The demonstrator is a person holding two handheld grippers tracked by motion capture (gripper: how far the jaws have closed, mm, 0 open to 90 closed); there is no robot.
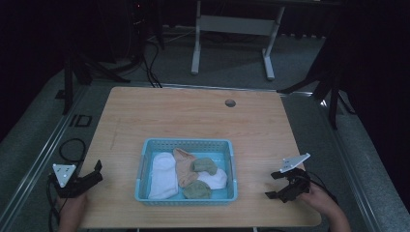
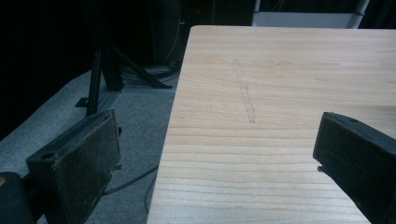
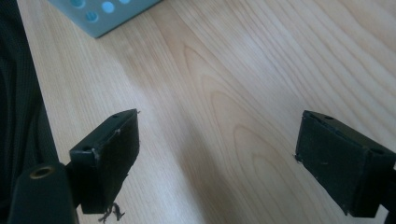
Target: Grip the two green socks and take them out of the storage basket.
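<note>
**Inspector:** Report the grippers, please.

**Operator:** I see the left gripper (image 1: 94, 172) at the desk's (image 1: 193, 116) near-left corner, over the left edge. Its jaws stand wide apart with nothing between them; in the left gripper view one jaw hangs beyond the edge above the grey floor (image 2: 135, 121), the other over the wood. The right gripper (image 1: 274, 185) sits near the near-right corner, just inside the right edge. Its jaws are likewise spread, and I see only bare wood between them.

**Inspector:** And the goods?

**Operator:** The blue basket (image 1: 186, 143) lies flat toward the middle of the near edge, between the two grippers and apart from both. Inside it I count a white cloth (image 1: 162, 176) along its left side, a peach cloth (image 1: 184, 169) beside that, two olive-green pieces (image 1: 205, 165) and a smaller white piece (image 1: 215, 179) at the right. One corner of the basket enters the right gripper view at top left.

**Inspector:** Any contact?

**Operator:** None; neither gripper touches the basket or the cloths.
</note>
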